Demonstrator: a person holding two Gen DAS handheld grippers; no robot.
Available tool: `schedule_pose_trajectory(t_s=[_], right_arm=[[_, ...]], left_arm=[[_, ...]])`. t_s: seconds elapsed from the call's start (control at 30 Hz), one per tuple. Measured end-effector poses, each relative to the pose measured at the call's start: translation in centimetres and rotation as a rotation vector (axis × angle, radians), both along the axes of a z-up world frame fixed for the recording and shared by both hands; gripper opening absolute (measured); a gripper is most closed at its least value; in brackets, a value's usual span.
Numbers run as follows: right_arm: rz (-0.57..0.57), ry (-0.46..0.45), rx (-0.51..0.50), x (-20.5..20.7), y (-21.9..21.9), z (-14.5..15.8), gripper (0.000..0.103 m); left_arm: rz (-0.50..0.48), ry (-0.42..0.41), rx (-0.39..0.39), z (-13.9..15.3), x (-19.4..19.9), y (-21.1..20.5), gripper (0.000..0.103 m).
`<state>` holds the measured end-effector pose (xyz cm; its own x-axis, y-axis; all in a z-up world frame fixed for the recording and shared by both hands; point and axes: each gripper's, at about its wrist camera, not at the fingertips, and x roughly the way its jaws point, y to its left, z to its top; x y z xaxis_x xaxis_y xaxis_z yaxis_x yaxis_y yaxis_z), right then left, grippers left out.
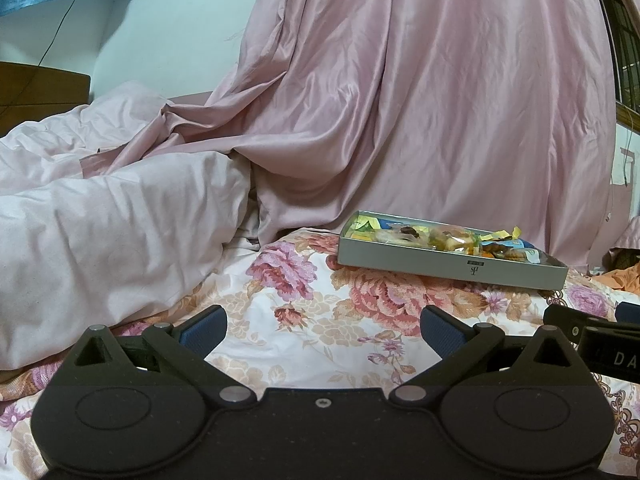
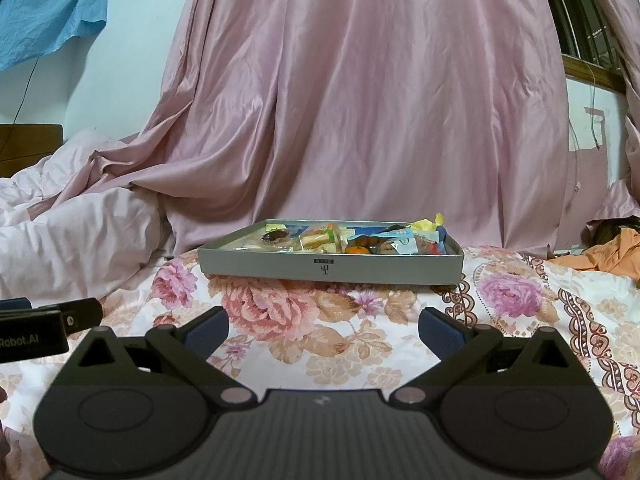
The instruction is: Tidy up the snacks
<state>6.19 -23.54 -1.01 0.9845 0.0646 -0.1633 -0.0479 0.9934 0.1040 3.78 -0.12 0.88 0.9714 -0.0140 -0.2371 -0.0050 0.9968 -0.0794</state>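
Grey snack box (image 2: 330,268) sits on floral bedspread (image 2: 360,344), wrapped snacks (image 2: 320,238) heaped inside. Right gripper (image 2: 323,330) faces it squarely, jaws wide, empty; left gripper (image 1: 323,328) likewise spread, box off to its right. Advise: approach from above, pinch one wrapper only. Box logo unreadable; gripper casing reads "Robot.AI".
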Motion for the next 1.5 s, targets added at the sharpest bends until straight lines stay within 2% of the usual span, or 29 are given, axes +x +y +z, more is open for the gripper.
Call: schedule_pose_trajectory(t_s=[0.67, 1.07, 1.5], right_arm=[[-0.001, 0.002, 0.000, 0.0, 0.0, 0.1, 0.103], [0.000, 0.006, -0.002, -0.1, 0.3, -0.3, 0.103], [0.006, 0.016, -0.004, -0.1, 0.2, -0.3, 0.103]], left_arm=[[-0.004, -0.001, -0.001, 0.0, -0.1, 0.1, 0.102], [0.025, 0.008, 0.063, 0.4, 0.0, -1.1, 0.102], [0.022, -0.004, 0.088, 0.3, -0.3, -1.2, 0.102]])
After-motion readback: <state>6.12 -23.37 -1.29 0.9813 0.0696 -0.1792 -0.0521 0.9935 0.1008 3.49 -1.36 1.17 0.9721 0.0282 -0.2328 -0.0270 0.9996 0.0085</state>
